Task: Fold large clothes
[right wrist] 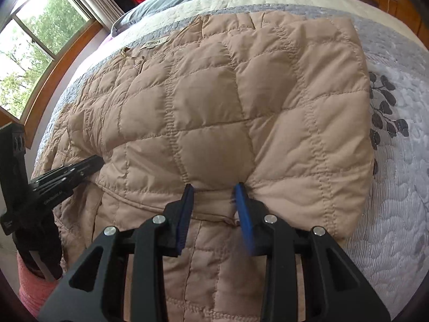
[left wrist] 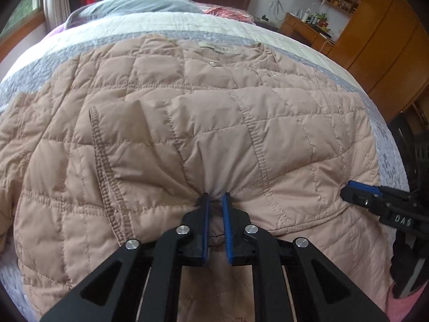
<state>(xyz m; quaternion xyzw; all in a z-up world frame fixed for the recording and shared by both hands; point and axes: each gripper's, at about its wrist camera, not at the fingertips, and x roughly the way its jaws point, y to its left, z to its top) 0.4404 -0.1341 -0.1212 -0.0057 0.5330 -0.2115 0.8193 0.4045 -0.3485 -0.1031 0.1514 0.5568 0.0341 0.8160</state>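
A beige quilted jacket (left wrist: 203, 123) lies spread on the bed, its collar label at the far side; it also shows in the right wrist view (right wrist: 214, 112). A folded-over layer of it lies on top, with its edge toward me. My left gripper (left wrist: 215, 197) is shut on that folded edge, which bunches between the blue pads. My right gripper (right wrist: 214, 187) pinches the same edge further right, with a thick bunch of fabric between its jaws. The right gripper shows in the left wrist view (left wrist: 351, 187), the left one in the right wrist view (right wrist: 93, 162).
The bed has a grey and cream quilted cover (right wrist: 396, 161) with a leaf pattern. A grey pillow (left wrist: 128, 5) lies at the head. A window (right wrist: 34, 43) is on the left, wooden cabinets (left wrist: 380, 43) on the right. A pink sleeve (right wrist: 29, 281) shows low left.
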